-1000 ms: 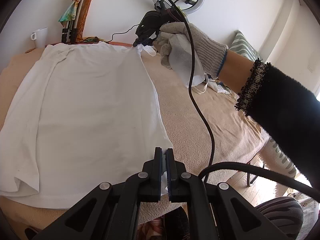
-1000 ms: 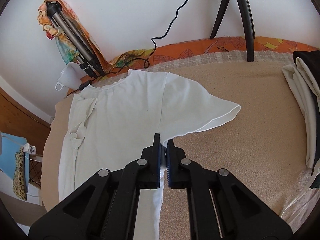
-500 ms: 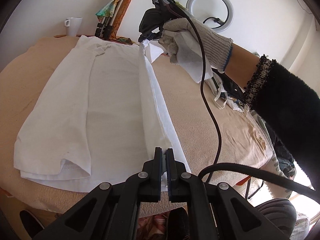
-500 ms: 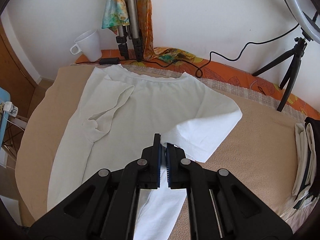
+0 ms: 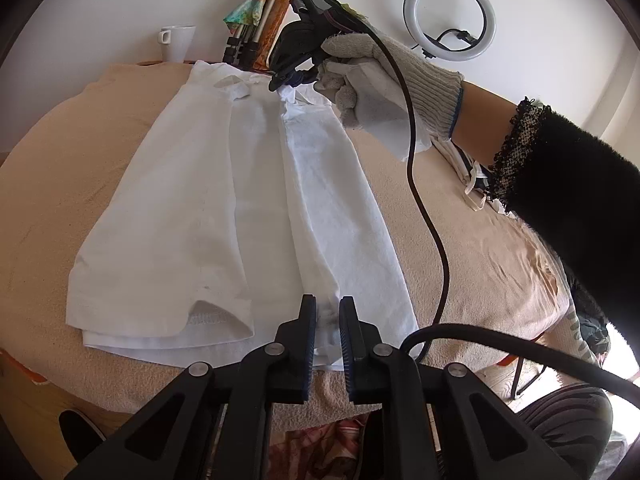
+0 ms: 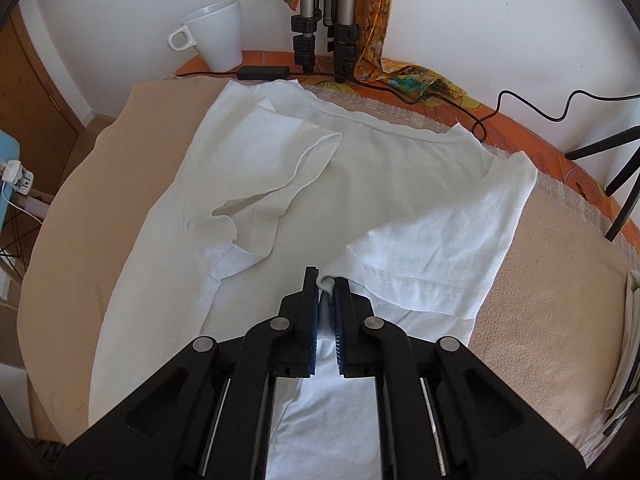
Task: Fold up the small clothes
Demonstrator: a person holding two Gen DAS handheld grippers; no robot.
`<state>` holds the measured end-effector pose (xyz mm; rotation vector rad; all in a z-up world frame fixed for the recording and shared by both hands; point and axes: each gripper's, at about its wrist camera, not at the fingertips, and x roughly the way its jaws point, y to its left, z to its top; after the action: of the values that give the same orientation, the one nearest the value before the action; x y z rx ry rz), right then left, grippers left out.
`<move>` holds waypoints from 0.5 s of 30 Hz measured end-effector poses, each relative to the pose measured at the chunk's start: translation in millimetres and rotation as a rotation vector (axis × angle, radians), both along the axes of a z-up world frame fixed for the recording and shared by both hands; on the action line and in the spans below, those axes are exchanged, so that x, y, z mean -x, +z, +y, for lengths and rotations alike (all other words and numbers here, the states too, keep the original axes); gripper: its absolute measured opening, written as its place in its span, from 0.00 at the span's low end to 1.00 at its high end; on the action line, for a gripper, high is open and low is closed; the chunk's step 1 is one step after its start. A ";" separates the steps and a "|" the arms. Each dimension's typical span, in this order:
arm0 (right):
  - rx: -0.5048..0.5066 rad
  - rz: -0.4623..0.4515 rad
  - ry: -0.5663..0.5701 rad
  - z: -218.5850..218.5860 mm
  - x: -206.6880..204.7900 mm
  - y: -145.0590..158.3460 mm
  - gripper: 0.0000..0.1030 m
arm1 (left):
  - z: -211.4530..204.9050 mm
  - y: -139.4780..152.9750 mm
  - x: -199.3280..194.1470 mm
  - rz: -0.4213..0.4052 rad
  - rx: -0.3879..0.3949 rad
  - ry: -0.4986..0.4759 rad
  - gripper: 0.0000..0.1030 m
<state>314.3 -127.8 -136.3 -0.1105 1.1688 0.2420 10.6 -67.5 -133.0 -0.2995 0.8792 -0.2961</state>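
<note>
T-shirt (image 5: 224, 208) fabric sits, seemingly loose, between both grippers' opening jaws.

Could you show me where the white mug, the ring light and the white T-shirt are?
white mug (image 6: 218, 36), right wrist view: its side wall.
ring light (image 5: 449, 17), left wrist view: lower part of its ring.
white T-shirt (image 5: 180, 208), left wrist view: flat body cloth.

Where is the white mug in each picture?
Left wrist view: the mug is small, at the top left, by the wall behind the white shirt.
Right wrist view: the mug is big, at the top left, just past the shirt's far corner.
Shared landmark: the tripod legs with a colourful scarf stand just right of the mug in both views.
</note>
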 end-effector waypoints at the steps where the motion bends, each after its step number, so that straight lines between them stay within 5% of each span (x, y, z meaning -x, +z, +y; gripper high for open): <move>1: -0.059 0.006 0.013 -2.4 2.2 4.6 0.19 | 1.8 3.5 2.9 -0.013 -0.013 0.005 0.22; 6: -0.322 -0.062 0.023 -35.6 17.7 48.1 0.24 | 17.2 20.2 13.3 -0.055 -0.041 0.024 0.25; 15: -0.280 -0.076 -0.228 -111.3 -14.8 56.1 0.25 | 43.0 24.4 10.5 -0.087 -0.029 0.072 0.26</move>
<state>329.1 -239.1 -80.1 0.2570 1.0516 0.1954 0.2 -24.6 -108.5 -0.2885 0.7847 -0.2277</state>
